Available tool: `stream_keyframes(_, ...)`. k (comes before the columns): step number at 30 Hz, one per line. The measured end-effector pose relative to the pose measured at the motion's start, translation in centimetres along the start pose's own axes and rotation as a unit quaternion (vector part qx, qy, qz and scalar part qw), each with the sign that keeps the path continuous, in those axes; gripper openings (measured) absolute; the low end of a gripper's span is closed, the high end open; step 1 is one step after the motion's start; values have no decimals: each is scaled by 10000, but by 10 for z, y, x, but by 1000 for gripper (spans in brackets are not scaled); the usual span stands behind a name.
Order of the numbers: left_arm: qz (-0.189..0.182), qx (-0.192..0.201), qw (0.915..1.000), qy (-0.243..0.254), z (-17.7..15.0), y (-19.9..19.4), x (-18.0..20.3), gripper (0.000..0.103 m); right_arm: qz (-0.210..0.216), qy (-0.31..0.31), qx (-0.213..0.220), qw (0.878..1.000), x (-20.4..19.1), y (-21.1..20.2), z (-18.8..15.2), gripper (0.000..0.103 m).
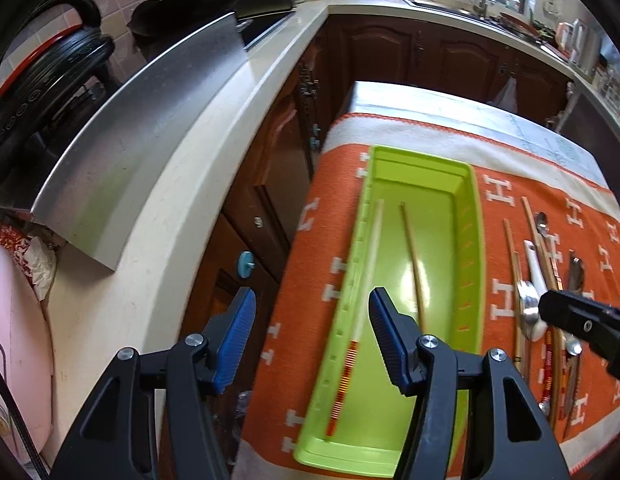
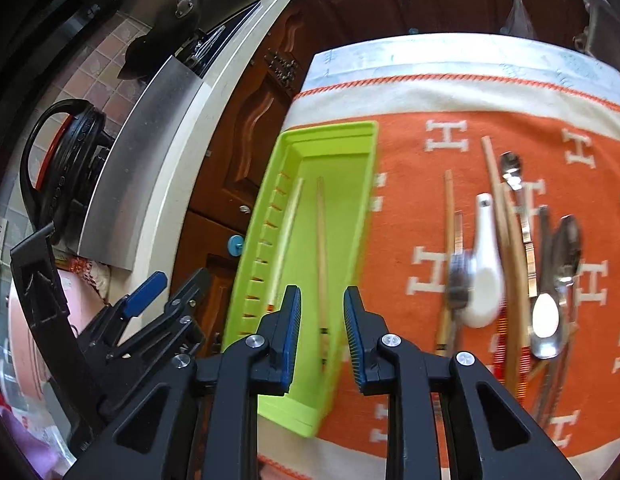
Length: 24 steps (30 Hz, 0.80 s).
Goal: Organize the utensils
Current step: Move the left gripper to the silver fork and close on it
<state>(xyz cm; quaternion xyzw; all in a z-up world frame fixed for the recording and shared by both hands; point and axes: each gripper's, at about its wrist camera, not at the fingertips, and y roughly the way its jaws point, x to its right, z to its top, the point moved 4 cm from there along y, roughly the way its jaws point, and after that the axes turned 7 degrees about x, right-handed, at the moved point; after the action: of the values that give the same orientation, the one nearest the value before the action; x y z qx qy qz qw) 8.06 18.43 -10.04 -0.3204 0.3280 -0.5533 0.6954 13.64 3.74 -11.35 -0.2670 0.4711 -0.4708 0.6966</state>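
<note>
Two chopsticks [image 1: 413, 256] already lie in the green tray [image 1: 468, 248], both tools are open and empty, and the utensil pile [image 2: 518, 264] on the right still waits.

Both wrist views overlook the green tray [image 1: 466, 216] [image 2: 334, 136].

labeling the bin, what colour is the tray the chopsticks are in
Lime green tray; clearest in the left wrist view.
</note>
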Motion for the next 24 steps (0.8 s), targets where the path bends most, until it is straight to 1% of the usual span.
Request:
stream_keyframes(1, -67, 5, 10000, 21, 0, -2, 5, 57, -74, -59, 40, 9999, 5, -6, 1, 23)
stream_keyframes(2, -135, 13, 9999, 44, -1, -6, 10, 57, -127, -110, 82, 9998, 10, -12, 1, 26)
stream_keyframes(3, -193, 17, 9998, 74, -1, -8, 15, 57, -175, -165, 164, 9996, 16, -19, 1, 31)
stream_keyframes(5, -299, 44, 9994, 148, -1, -14, 25, 57, -310, -285, 385, 9984, 28, -37, 0, 39)
stream_keyframes(6, -370, 52, 9991, 192, -1, -17, 33, 57, -366, -335, 457, 9977, 33, -45, 0, 41)
stream_keyframes(10, -680, 75, 9971, 324, 0, -30, 59, 57, -559, -518, 760, 9942, 57, -77, -2, 43)
stream_keyframes(12, -961, 47, 9947, 370, -1, -35, 76, 57, -666, -530, 887, 9924, 71, -92, -4, 43)
stream_keyframes(14, -1278, -47, 9911, 370, -4, -38, 92, 57, -770, -492, 995, 9908, 87, -104, -6, 43)
stream_keyframes(18, -1777, -311, 9828, 390, -12, -34, 124, 57, -970, -413, 1155, 9877, 118, -122, -13, 43)
stream_keyframes(20, -1940, -448, 9792, 401, -17, -29, 139, 57, -1013, -360, 1185, 9871, 133, -128, -18, 43)
stream_keyframes(24, -2063, -623, 9757, 405, -27, -16, 158, 57, -939, -101, 1150, 9889, 161, -129, -30, 43)
